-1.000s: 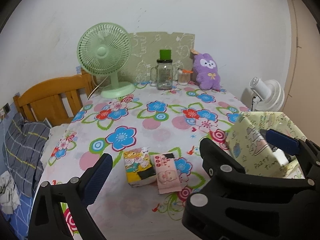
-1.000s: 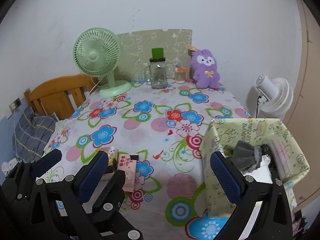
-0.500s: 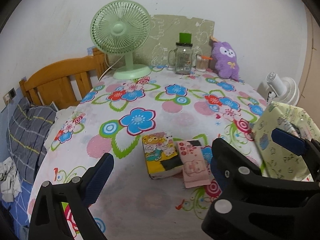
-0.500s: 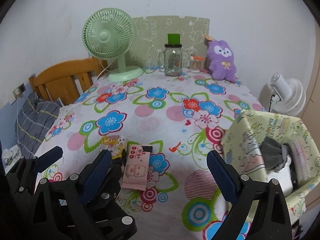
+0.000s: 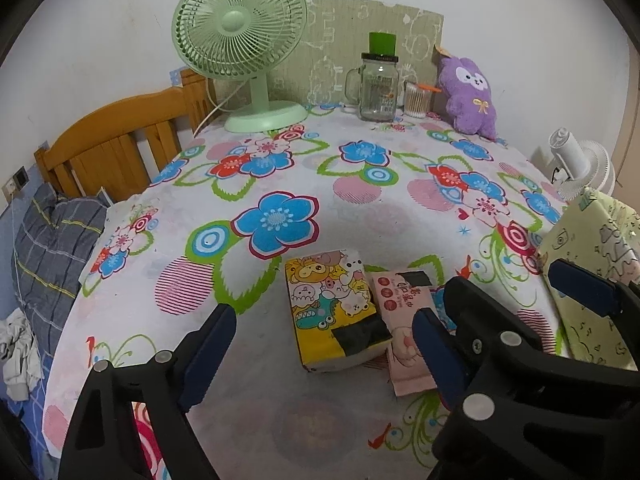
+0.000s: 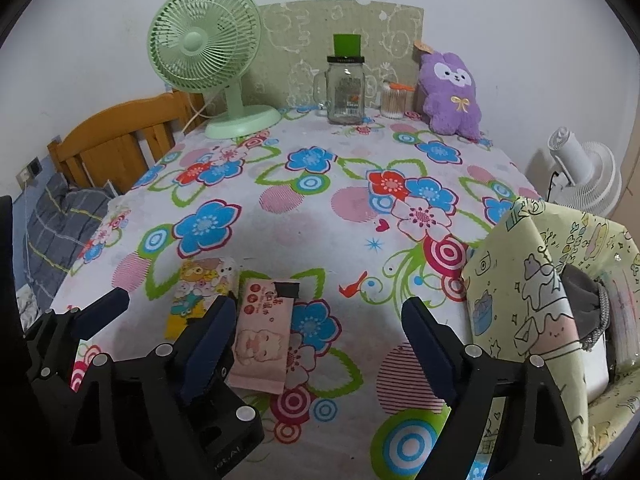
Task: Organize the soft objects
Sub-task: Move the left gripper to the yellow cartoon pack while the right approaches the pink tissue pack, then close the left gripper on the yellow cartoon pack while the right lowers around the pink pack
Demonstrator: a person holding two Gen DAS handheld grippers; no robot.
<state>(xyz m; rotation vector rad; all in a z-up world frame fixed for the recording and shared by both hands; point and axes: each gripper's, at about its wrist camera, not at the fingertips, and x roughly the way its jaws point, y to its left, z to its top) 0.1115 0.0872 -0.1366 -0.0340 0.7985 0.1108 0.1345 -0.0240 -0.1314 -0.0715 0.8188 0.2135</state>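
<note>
On the flower-print bench (image 5: 280,420) two soft packs lie side by side and touching: a yellow cartoon tissue pack (image 5: 334,310) and, on its right, a slimmer pink wipes pack (image 5: 402,328). Both have their long axes running away from the cameras, roughly along the line each tool points. The left tool (image 5: 324,354) hangs above the near end of the yellow pack, which sits between its two blue-padded fingers (image 5: 208,354) with bare cloth showing on the left side; its jaws are closing but remain wide and press on nothing. The right tool (image 6: 320,354) is likewise closing on empty air. In the right wrist view the pink pack lies at its left finger, partly hidden by it, so it sits off-centre to the left rather than in the gap. The yellow pack is plainly the left tool's nearer target, and the grip would fall across its short width. The pink pack looks more in reach of the right tool, though that tool would need to shift left to straddle it. The green patterned storage bag (image 6: 532,280), open-topped with a grey cloth item and other things inside, stands at the bench's right edge, just right of the right tool, and is probably where the packs go.
</note>
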